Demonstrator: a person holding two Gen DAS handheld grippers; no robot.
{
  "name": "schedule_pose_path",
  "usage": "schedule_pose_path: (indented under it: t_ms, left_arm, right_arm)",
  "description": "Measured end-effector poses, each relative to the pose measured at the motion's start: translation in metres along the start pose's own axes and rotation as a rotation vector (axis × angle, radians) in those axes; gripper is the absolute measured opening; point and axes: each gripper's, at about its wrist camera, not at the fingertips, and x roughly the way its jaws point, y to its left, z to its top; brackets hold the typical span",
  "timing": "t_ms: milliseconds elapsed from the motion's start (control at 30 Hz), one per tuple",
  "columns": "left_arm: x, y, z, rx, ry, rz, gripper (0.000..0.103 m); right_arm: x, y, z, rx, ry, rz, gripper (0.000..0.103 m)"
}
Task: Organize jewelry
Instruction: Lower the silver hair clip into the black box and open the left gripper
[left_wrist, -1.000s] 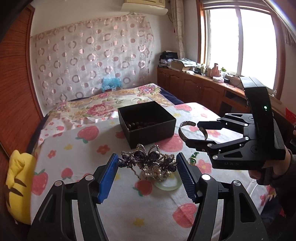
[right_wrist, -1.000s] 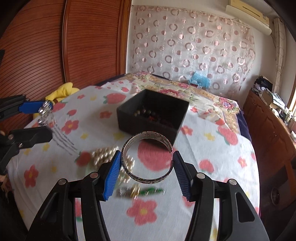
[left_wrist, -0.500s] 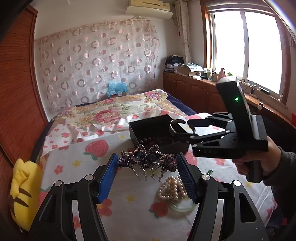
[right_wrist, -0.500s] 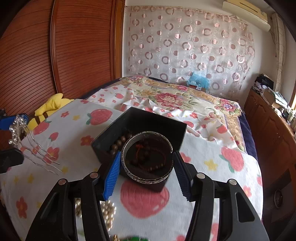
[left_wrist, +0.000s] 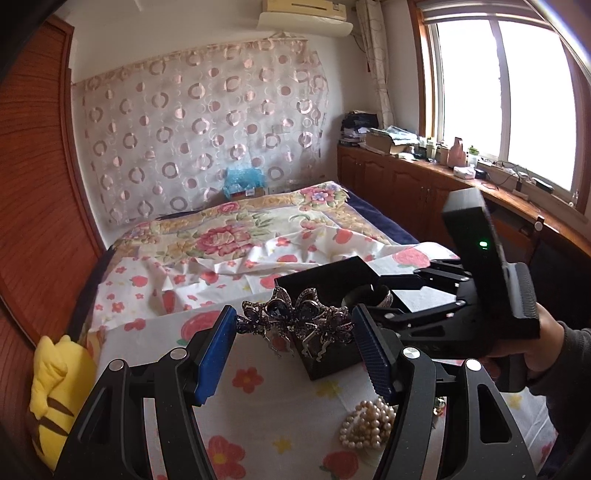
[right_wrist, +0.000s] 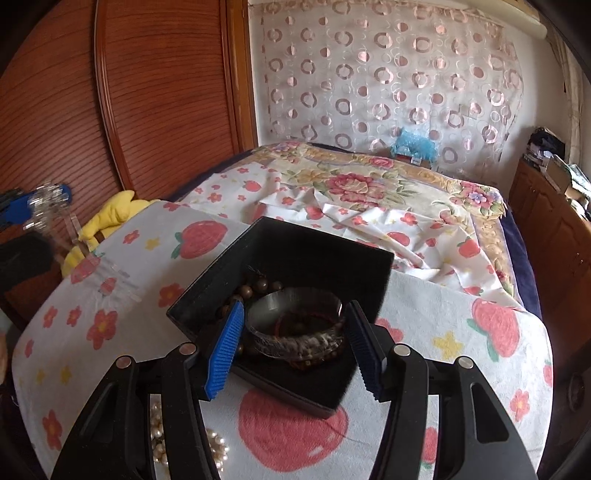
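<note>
My left gripper (left_wrist: 294, 325) is shut on a blue jewelled hair comb (left_wrist: 295, 319), held in the air just in front of the black box (left_wrist: 332, 273). My right gripper (right_wrist: 295, 332) is shut on a silver cuff bangle (right_wrist: 295, 332) and holds it low inside the black box (right_wrist: 295, 258), over a brown bead bracelet (right_wrist: 258, 288). In the left wrist view the right gripper (left_wrist: 373, 295) reaches into the box from the right. A pearl bracelet (left_wrist: 369, 421) lies on the strawberry cloth in front of the box; it also shows in the right wrist view (right_wrist: 214, 443).
The cloth-covered table (right_wrist: 461, 350) stands against a bed with a floral quilt (left_wrist: 236, 229). A yellow plush toy (left_wrist: 55, 384) sits at the table's left edge. A wooden wardrobe (right_wrist: 147, 92) is at the left; cabinets (left_wrist: 399, 184) under the window at the right.
My right gripper has carried the bangle forward and down into the black box. My left gripper has lifted the hair comb and moved it toward the box.
</note>
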Motion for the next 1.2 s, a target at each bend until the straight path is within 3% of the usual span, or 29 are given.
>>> schedule_pose_path:
  t_ms: [600, 900, 1200]
  left_arm:
    - [0.061, -0.030, 0.032, 0.051, 0.024, -0.002, 0.062]
    - [0.098, -0.037, 0.022, 0.073, 0.129, 0.054, 0.062]
    - [0.125, -0.044, 0.020, 0.082, 0.208, 0.027, 0.062]
  right_arm:
    - [-0.049, -0.051, -0.032, 0.088, -0.058, -0.043, 0.060]
    - [-0.062, -0.064, -0.050, 0.111, -0.064, -0.055, 0.060]
    - [-0.065, -0.066, -0.053, 0.116, -0.067, -0.058, 0.060]
